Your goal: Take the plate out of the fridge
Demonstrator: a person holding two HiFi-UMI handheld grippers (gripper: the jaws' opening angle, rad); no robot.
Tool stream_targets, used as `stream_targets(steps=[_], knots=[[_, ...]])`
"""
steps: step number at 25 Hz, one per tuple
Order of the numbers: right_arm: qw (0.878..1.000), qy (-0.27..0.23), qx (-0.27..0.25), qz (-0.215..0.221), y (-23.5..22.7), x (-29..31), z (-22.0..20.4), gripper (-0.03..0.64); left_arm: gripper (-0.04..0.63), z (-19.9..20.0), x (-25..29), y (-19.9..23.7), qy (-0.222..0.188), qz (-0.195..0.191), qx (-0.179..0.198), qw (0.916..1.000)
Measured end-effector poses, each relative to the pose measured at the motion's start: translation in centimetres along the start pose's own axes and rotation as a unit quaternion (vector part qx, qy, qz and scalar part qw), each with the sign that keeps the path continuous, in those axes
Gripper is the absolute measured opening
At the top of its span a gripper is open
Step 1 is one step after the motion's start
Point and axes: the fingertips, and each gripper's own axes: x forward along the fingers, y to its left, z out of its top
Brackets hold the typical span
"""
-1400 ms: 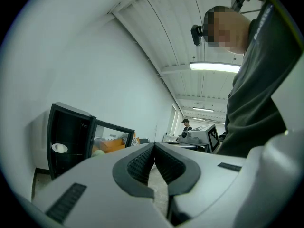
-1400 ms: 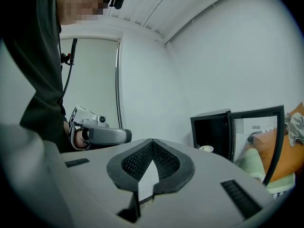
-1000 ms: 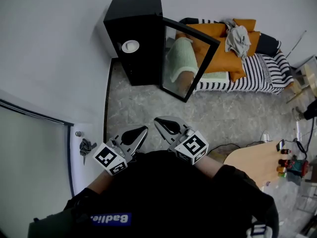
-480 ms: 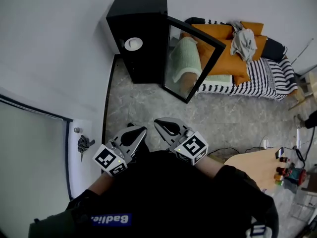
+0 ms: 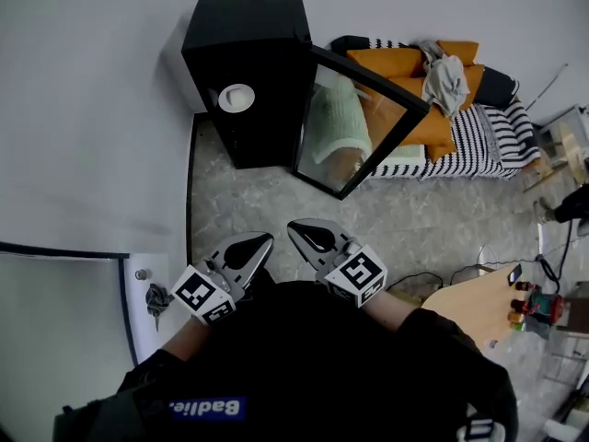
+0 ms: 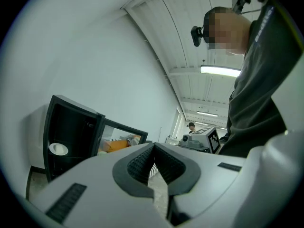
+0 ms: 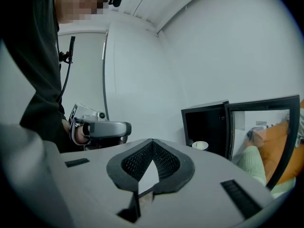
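Left claw (image 5: pixel 264 241) and right claw (image 5: pixel 294 226): jaws fully closed, nothing held, side by side near the person's body. The plate (image 5: pixel 236 98) lies inside the open fridge (image 5: pixel 248 35), well apart, ahead of both claws.

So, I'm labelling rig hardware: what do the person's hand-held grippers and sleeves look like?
The left hand-held gripper and right hand-held gripper are pale grey tapering shells with dark ribbed pads. Each carries a white marker cube printed with black squares. The sleeves are black.
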Motion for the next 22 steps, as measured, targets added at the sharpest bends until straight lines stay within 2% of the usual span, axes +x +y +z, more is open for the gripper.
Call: stream_targets(steps=[5,12,15,17,22], knots=[[1.000,0.018,0.010,-0.018,-2.0,6.1,1.1,0.006,0.008,1.9,-0.5,6.7,0.002,-0.014,-0.003,0.9999],[0.999,0.020,0.013,-0.040,-3.8,13.1,4.0,0.006,0.008,4.8,-1.4,13.8,0.020,-0.031,-0.020,0.9991],[0.998,0.012,0.022,-0.053,-4.3,15.2,5.4,0.006,0.008,6.2,-1.6,16.2,0.005,-0.047,-0.007,0.9989],[0.998,0.005,0.023,-0.059,-4.6,16.4,6.1,0.006,0.008,6.6,-1.7,17.5,0.014,-0.050,-0.012,0.9986],[0.998,0.005,0.025,-0.065,-6.2,18.0,7.0,0.006,0.008,7.4,-0.8,20.1,0.002,-0.055,-0.015,0.9984]])
